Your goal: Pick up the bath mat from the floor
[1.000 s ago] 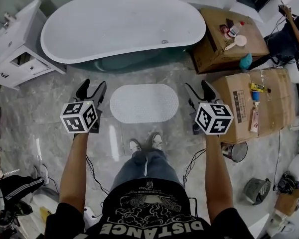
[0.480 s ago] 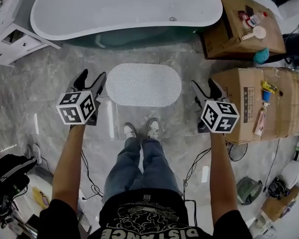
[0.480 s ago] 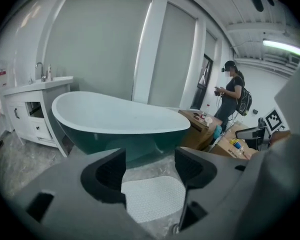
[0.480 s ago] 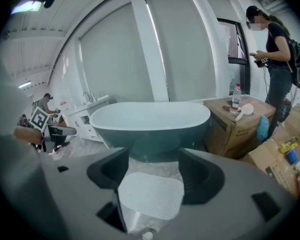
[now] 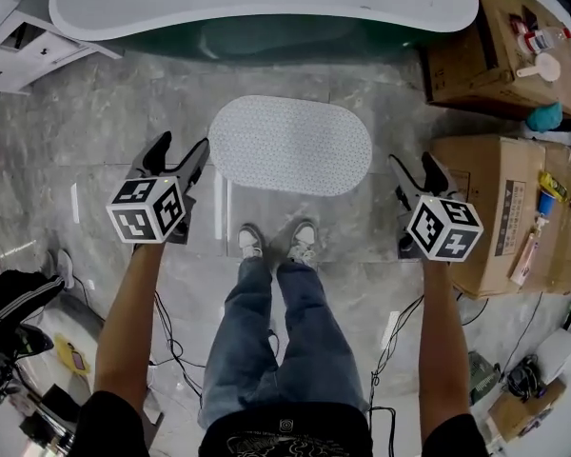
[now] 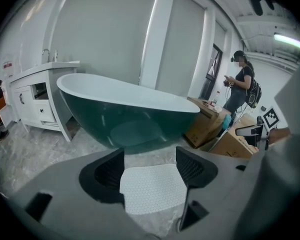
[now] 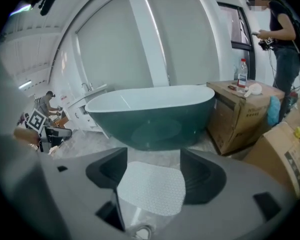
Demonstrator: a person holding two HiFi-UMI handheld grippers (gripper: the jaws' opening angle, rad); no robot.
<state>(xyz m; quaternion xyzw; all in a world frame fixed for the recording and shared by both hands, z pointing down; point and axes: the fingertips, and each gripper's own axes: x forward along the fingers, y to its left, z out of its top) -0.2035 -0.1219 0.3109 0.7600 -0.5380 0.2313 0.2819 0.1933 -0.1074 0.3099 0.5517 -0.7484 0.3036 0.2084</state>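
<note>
White dimpled oval bath mat lay flat on the grey marble floor, between the left claw and right claw and touching neither. Both claws had just been spreading wider and gripped nothing.

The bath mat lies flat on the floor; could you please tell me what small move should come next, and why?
Probably lower both grippers to the ends of the bath mat. It lies untouched between the left gripper and right gripper, whose empty jaws have just been opening above the floor.
</note>
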